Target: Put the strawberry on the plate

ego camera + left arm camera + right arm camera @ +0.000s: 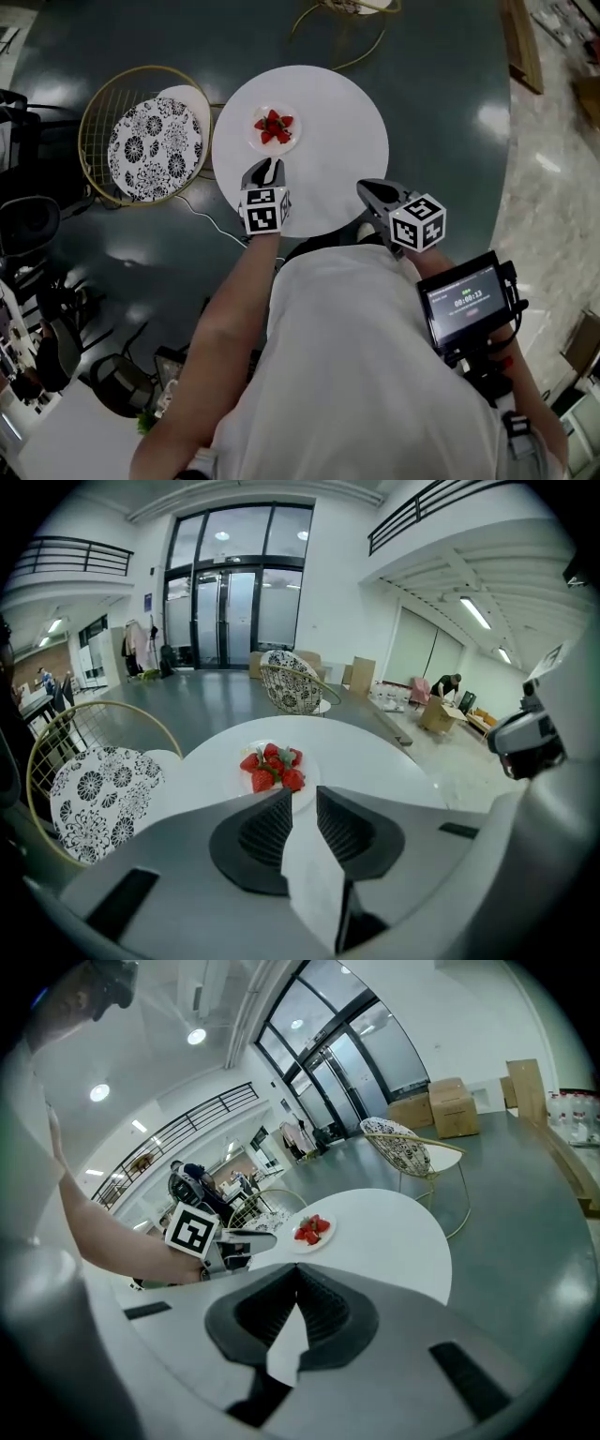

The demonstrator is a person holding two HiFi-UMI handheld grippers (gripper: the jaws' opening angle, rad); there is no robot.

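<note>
A round white table (328, 122) stood on the dark floor, with a wire chair (155, 141) and its patterned cushion just beside it on the left. The person stood at the table's near edge, a tool in each hand.

Near the middle of the table sat a small white plate (258, 142), and on it lay a little heap of strawberries (274, 127), touching one another. I saw no berry loose on the table.

The left gripper (266, 172) hovered over the near part of the table, pointing at the plate and close to it; its jaws stood a little apart with nothing between them. The right gripper (370, 190) hung at the table's near right edge, well away from the plate, its jaws closed together and empty.

To my eye the placing was done, the fruit already on the plate. If anything was left, it was only to draw both tools back clear of the plate without knocking it.
</note>
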